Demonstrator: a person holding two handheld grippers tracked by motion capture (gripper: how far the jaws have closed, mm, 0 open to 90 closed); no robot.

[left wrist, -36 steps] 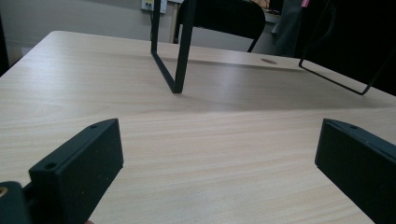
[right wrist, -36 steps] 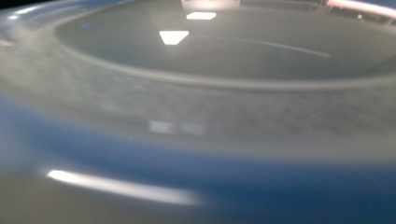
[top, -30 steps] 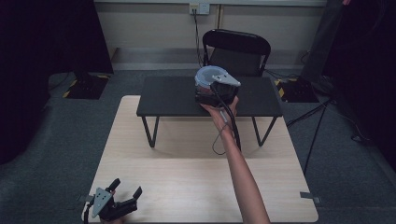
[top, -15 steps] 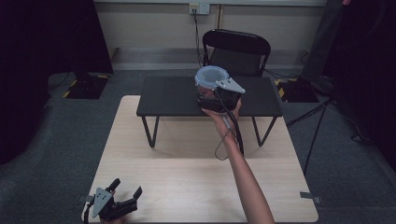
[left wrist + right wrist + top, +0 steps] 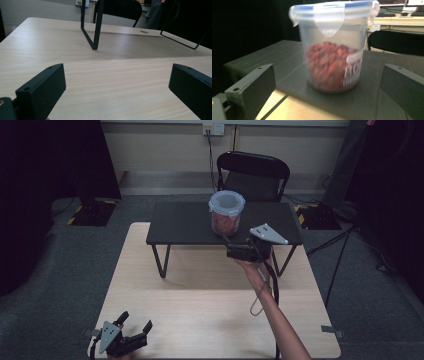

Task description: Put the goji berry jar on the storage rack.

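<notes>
Blurred label, cropped jaws

The container's (image 5: 333,47) printed label is too motion-blurred to read; the right gripper's (image 5: 328,82) outer jaw is cut off.

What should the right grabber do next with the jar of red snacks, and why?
Probably ease the right gripper forward until its open jaws sit either side of the lidded container. The jaws stand wide apart, short of it, touching nothing, and it stands upright on the black raised table.

One lidded container (image 5: 226,213) of red pieces is being shown on one low black stand (image 5: 180,225). Two tools are being counted: the left tool (image 5: 131,334) and the right tool (image 5: 231,251). One bench (image 5: 200,305) and one chair (image 5: 252,175) are being shown.
</notes>
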